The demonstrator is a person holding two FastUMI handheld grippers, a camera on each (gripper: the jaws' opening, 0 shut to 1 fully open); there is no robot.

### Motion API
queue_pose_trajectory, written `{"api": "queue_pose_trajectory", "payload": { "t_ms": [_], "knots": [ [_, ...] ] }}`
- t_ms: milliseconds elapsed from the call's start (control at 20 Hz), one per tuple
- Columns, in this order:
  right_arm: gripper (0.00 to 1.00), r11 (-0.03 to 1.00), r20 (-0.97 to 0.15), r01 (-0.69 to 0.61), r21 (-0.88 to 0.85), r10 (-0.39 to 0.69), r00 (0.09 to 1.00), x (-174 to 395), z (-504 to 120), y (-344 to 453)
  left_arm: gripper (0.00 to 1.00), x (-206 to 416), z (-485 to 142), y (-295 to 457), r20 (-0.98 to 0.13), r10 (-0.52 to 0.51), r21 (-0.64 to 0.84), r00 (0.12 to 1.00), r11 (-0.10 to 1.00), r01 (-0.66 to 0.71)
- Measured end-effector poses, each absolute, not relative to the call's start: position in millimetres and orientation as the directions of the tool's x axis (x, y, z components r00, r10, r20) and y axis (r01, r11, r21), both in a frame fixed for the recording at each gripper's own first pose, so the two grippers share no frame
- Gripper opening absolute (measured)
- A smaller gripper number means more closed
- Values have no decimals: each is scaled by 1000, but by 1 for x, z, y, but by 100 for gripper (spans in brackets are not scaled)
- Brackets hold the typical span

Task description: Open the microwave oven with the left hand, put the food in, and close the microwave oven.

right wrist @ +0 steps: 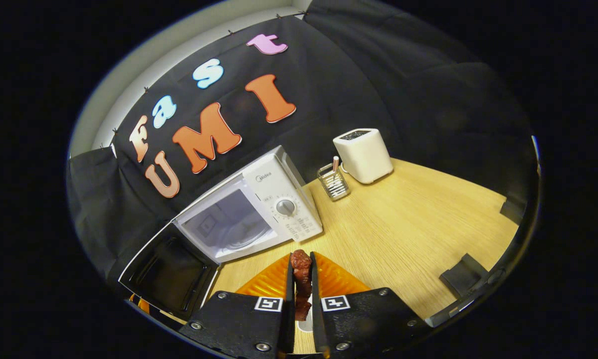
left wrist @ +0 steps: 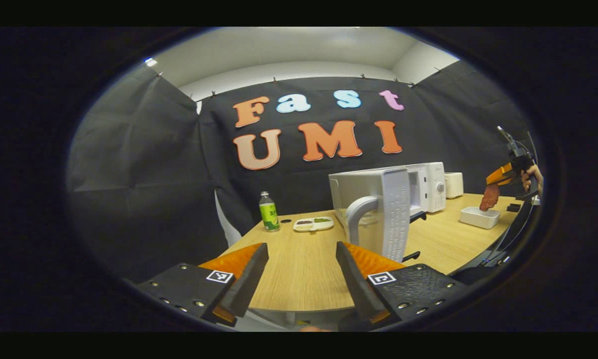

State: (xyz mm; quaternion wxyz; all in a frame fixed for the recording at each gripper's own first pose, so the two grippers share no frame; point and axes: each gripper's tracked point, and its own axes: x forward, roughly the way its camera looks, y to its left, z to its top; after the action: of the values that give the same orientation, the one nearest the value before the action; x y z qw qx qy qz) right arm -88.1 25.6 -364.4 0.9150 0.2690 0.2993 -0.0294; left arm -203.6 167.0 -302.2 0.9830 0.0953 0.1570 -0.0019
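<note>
Left gripper: the left gripper sits low at 6 o'clock in the left gripper view, its fingers spread wide with nothing between them, above the near edge of the table.
Right gripper: in the right gripper view the right gripper is pressed together on the food, both fingers pinching it; in the left gripper view it shows far off at 3 o'clock, held by a hand.
Food: a dark reddish-brown chunk of meat, upright between the right gripper's fingers; in the left gripper view it hangs just above a white dish at 3 o'clock.
Microwave oven: the white microwave oven stands on the table at 10 o'clock from the food in the right gripper view, its cavity open and facing the camera, a dial on its panel.
Door: the door is swung open; in the left gripper view it is seen edge-on with its curved handle, just past the left gripper at 1 o'clock.
Toaster: a white toaster stands at 1 o'clock in the right gripper view, with a wire holder just beside it.
Bottle: a green-labelled bottle stands at 11 o'clock in the left gripper view.
Tray: a small divided tray lies between the bottle and the door.
</note>
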Motion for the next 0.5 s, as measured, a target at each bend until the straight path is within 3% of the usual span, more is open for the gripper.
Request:
{"api": "queue_pose_trajectory", "payload": {
  "t_ms": [500],
  "knots": [
    [14,902,-484,82,424,150,862,-3,-345,113,92,-196,-320,185,-332,133,256,934,965,-47]
  ]
}}
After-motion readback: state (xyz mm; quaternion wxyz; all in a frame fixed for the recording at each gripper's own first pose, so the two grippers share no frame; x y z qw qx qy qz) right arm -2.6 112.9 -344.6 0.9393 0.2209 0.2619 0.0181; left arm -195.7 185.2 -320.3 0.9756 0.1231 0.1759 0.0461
